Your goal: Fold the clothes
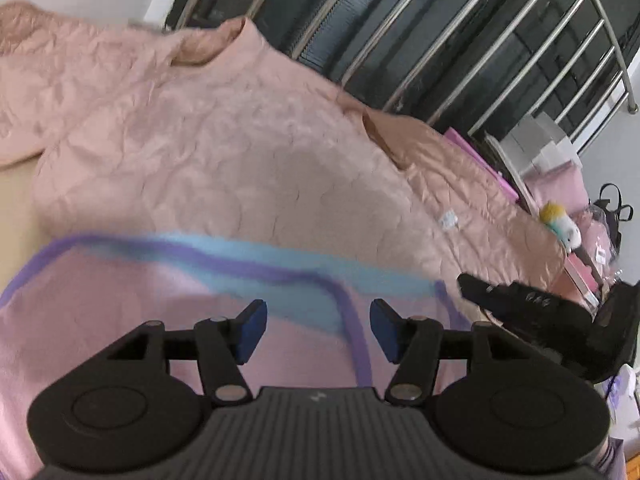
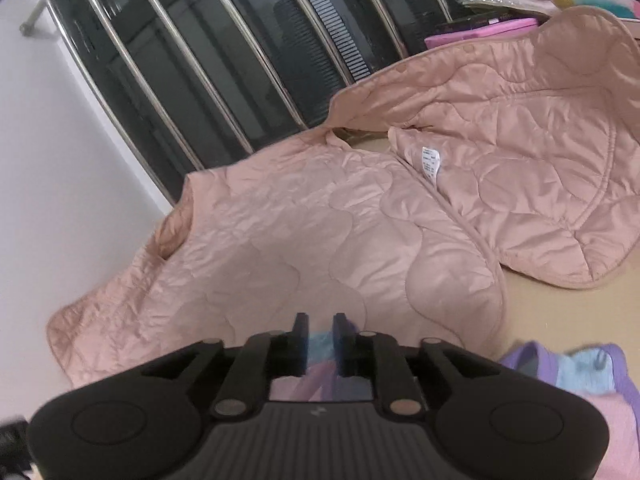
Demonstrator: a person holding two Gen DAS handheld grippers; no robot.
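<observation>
A pink knit garment with blue and purple bands (image 1: pixel 200 300) lies under my left gripper (image 1: pixel 318 330), which is open and empty just above it. My right gripper (image 2: pixel 321 338) is shut on that garment's blue and purple edge (image 2: pixel 320 342); more of the garment shows at lower right (image 2: pixel 580 372). The right gripper also shows in the left wrist view (image 1: pixel 520 300) at the garment's right edge. A pink quilted jacket (image 1: pixel 220 140) lies spread open beyond, also in the right wrist view (image 2: pixel 320 220), with a white label (image 2: pixel 430 162) inside.
The beige table surface (image 2: pixel 540 308) shows beside the jacket. A window with metal bars (image 1: pixel 460 40) runs behind the table. A plush toy (image 1: pixel 560 224), pink boxes and bags crowd the far right end. A white wall (image 2: pixel 60 160) stands at the left.
</observation>
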